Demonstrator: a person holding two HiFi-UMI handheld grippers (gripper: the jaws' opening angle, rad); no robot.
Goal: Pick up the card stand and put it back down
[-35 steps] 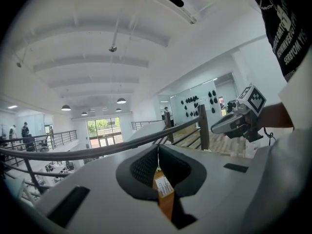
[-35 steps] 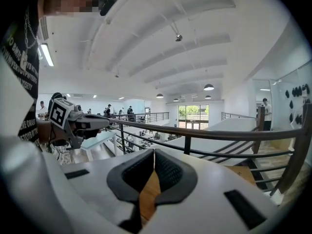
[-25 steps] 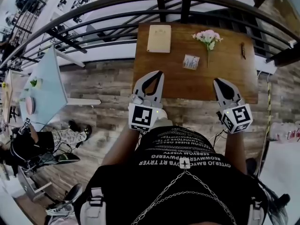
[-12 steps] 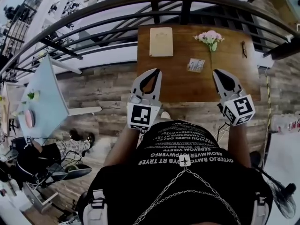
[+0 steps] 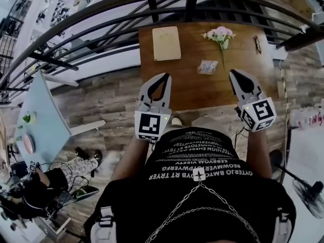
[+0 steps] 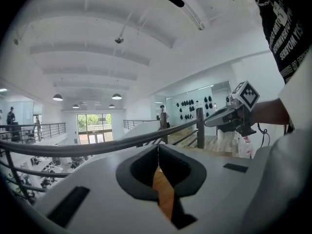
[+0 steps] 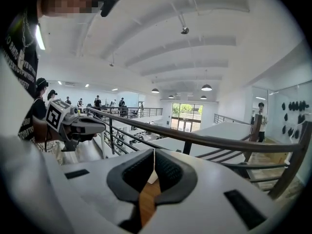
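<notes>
Grippers, two.
- Left gripper (image 5: 164, 77): fingers (image 6: 139, 172) closed, tips meeting. Nothing is between them and only bare wood shows through the gap behind the tips. It hangs above the near edge of the table, touching nothing.
- Right gripper (image 5: 233, 73): fingers (image 7: 171, 173) closed tip to tip and empty. It hangs over the near right part of the table, touching nothing.

Card stand (image 5: 207, 67), one. Small pale rectangle on the table, beyond the two gripper tips and between them, nearer the right one, clear of both. Long axis runs roughly across the table, slightly tilted. It is too small to tell which way its face points.

Flowers (image 5: 219, 34), one pink bunch. They lie flat just beyond the card stand, with the stem pointing toward the near edge and passing just to the card stand's right.

Tan pad (image 5: 166, 43), one, at the far left, long axis running away from the person.

Dark slim item (image 5: 257, 44), one, by the far right edge; kind unclear.

Table (image 5: 192, 92), one, brown wood, set against a curved railing (image 5: 101, 15).
</notes>
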